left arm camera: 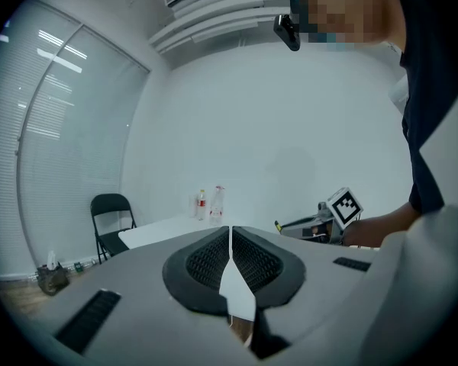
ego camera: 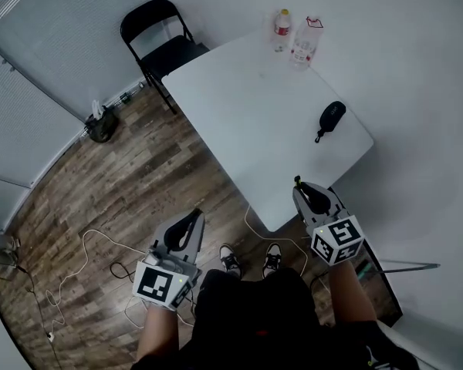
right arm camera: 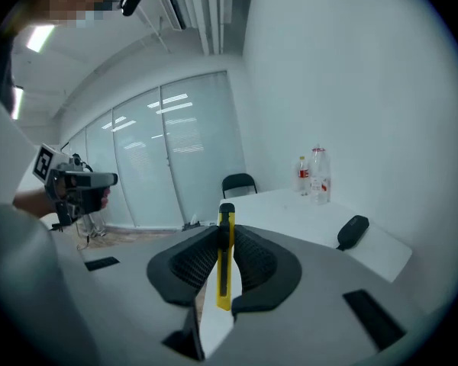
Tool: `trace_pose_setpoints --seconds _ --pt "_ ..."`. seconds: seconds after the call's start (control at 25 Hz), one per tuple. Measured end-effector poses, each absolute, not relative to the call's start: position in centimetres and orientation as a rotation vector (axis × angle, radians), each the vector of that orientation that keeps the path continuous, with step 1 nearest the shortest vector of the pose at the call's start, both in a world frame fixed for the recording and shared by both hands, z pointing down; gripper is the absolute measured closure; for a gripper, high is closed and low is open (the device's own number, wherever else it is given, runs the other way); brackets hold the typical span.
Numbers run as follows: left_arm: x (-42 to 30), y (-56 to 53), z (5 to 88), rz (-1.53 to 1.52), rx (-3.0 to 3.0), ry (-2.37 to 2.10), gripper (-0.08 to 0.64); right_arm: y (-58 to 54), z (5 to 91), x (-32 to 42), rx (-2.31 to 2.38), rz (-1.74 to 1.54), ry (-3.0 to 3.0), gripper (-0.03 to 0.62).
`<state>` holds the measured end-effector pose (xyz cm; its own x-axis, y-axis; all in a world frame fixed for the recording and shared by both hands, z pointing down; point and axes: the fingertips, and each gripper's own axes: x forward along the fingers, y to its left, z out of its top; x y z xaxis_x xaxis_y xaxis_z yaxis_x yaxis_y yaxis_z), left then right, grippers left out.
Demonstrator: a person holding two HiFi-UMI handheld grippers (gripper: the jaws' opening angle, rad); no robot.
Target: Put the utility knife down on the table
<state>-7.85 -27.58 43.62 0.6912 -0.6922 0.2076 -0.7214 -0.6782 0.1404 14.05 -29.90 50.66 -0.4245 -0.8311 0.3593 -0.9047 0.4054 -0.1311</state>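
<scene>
Person [ego camera: 255,322] in dark clothes stood at the near corner of the table [ego camera: 239,122], one tool per hand. Right tool [right arm camera: 224,239] hung just off that corner, on the table's right side, jaws clamped on the utility knife [right arm camera: 224,269]. Its yellow body was pinched btwn the black ribbed pads, lengthwise along the jaws, w/ the black tip poking out past the fingertips twd the table. Knife was thus held in the air, off the table top. Left tool [left arm camera: 230,236] was well left of the table's near corner, over the wood floor [ego camera: 116,183], jaws pressed together w/ nothing btwn them.

On the table, a black pouch [ego camera: 332,116] lay nr the right edge, approx. midway along. Two plastic bottles [ego camera: 305,45] stood side by side at the table's far end. Black folding chair [ego camera: 158,37] stood at the table's far left corner. White cable [ego camera: 85,245] trailed over the floor left of the table's near end. Person's shoes [ego camera: 231,259] showed just below the table's near corner.
</scene>
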Motion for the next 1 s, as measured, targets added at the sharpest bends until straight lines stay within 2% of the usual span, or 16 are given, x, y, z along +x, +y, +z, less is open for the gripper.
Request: trace_pose_setpoints --seconds 0.48,0.68,1.0 --pt "-7.0 -26.0 47.6 0.275 2.549 -1.220 0.529 -32.8 69.6 13.6 1.127 0.633 -2.142 0.517" --pt "-7.5 -25.8 48.3 0.291 2.528 -1.243 0.529 -33.0 73.1 13.0 1.089 0.735 -2.071 0.517" --pt "-7.4 -26.1 48.5 0.291 2.502 -1.244 0.529 -32.3 75.8 12.8 0.989 0.629 -1.957 0.517"
